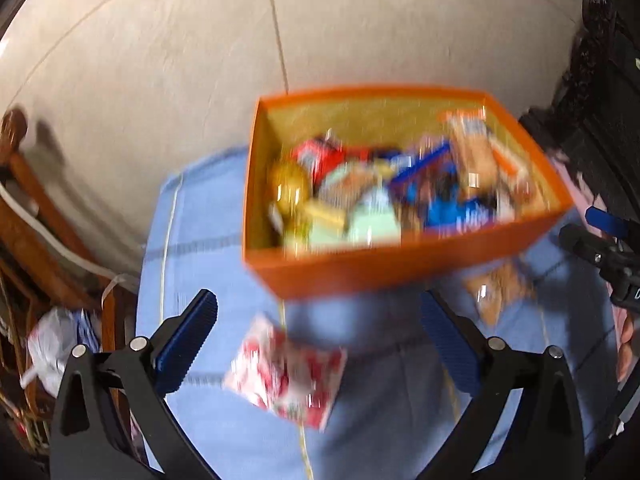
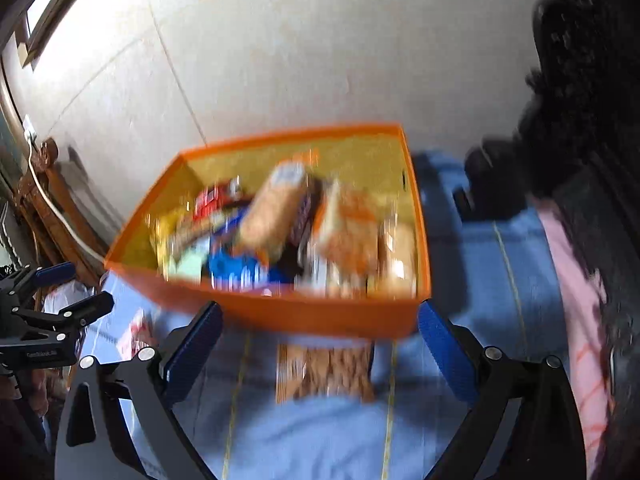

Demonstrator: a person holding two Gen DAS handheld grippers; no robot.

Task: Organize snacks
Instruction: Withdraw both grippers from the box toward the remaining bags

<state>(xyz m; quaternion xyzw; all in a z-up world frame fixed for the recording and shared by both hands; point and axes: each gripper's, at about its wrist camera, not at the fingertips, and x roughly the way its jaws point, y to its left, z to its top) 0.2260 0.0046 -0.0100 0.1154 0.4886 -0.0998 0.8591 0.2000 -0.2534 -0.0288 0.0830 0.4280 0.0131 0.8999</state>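
Note:
An orange box full of mixed snack packets stands on a blue cloth; it also shows in the right wrist view. A red-and-white packet lies on the cloth between the fingers of my left gripper, which is open and empty. A brown cracker packet lies in front of the box, between the fingers of my right gripper, also open and empty. The same brown packet shows in the left wrist view. Both views are blurred by motion.
The blue cloth covers a small surface over a pale tiled floor. Wooden furniture and a plastic bag are at the left. A dark object and pink fabric lie at the right.

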